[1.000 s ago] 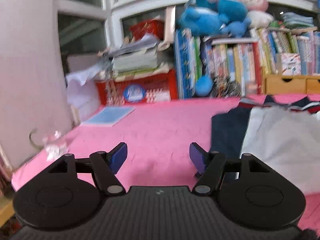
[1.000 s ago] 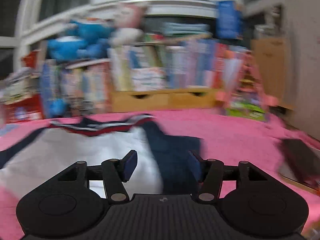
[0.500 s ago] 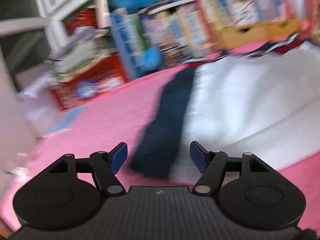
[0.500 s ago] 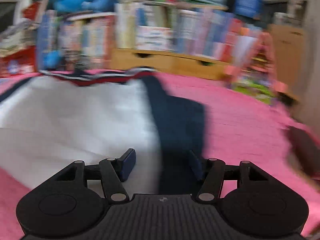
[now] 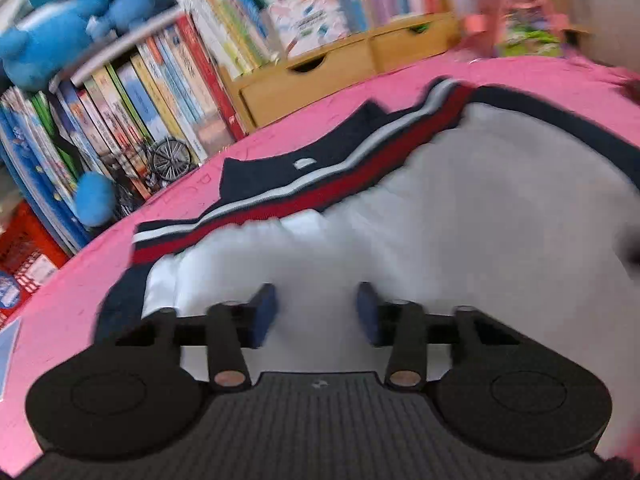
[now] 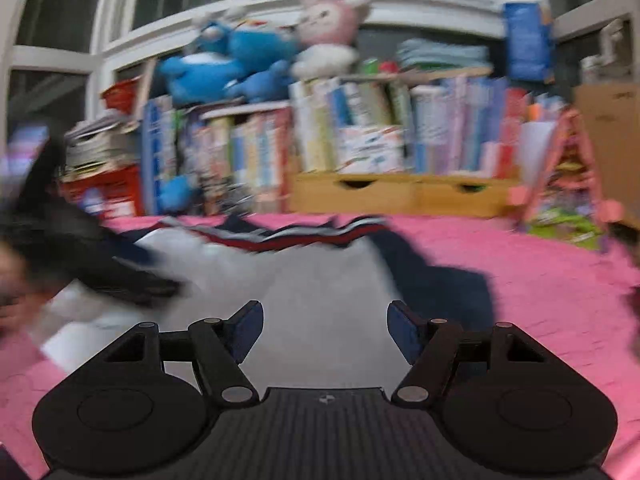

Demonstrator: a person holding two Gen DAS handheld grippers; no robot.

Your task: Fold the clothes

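Observation:
A white garment (image 5: 460, 224) with navy sleeves and a red, white and navy striped collar band (image 5: 320, 184) lies flat on the pink cover (image 5: 100, 264). My left gripper (image 5: 316, 314) hovers open over its white panel near the left sleeve, jaws partly drawn in, nothing between them. In the right wrist view the same garment (image 6: 320, 280) spreads ahead, its navy sleeve (image 6: 448, 284) to the right. My right gripper (image 6: 324, 330) stands open above the white panel's lower right part. The left gripper shows blurred as a dark shape (image 6: 80, 256) at the left.
A row of books (image 6: 360, 140), wooden drawers (image 6: 400, 194) and blue and pink plush toys (image 6: 240, 64) line the far edge. A pink stand (image 6: 568, 176) sits at back right. Bare pink cover (image 6: 540, 280) lies right of the garment.
My left gripper swung right from the bare pink cover onto the garment's white panel, and its jaws narrowed. The right gripper dipped toward the garment, then tilted back up; its jaws stayed open.

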